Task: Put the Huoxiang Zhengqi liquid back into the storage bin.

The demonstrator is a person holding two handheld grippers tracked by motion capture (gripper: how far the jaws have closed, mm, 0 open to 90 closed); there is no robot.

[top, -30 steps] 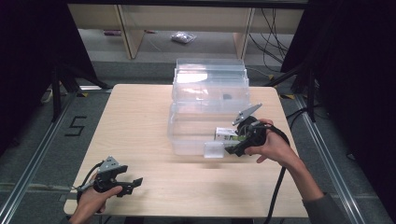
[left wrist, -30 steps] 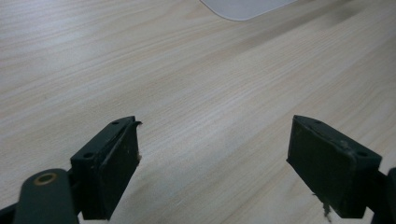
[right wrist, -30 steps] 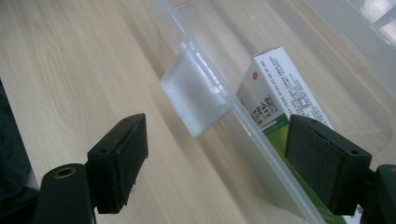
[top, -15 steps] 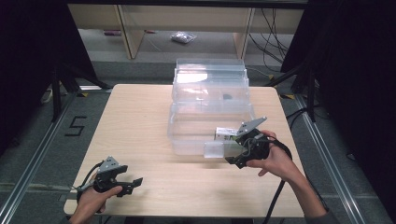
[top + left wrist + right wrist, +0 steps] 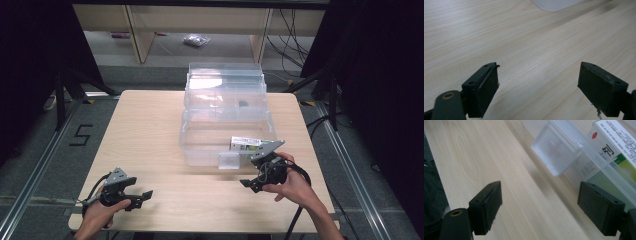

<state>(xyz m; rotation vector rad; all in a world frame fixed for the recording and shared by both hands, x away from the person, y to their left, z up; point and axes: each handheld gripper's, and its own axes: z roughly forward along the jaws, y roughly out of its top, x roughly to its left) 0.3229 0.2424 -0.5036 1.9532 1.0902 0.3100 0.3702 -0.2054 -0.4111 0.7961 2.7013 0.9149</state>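
High view: a clear bin (image 5: 225, 125) sits on the table (image 5: 150, 130), a white-and-green box (image 5: 245, 144) inside its front right corner. Right gripper (image 5: 251, 183) hovers just before the bin, left gripper (image 5: 142, 196) well apart; both jaws spread, empty.

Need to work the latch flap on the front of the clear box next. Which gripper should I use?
Right, probably. The right gripper is open beside the latch flap of the clear box. The left gripper, also open, sits at the table's near-left corner, far from it.
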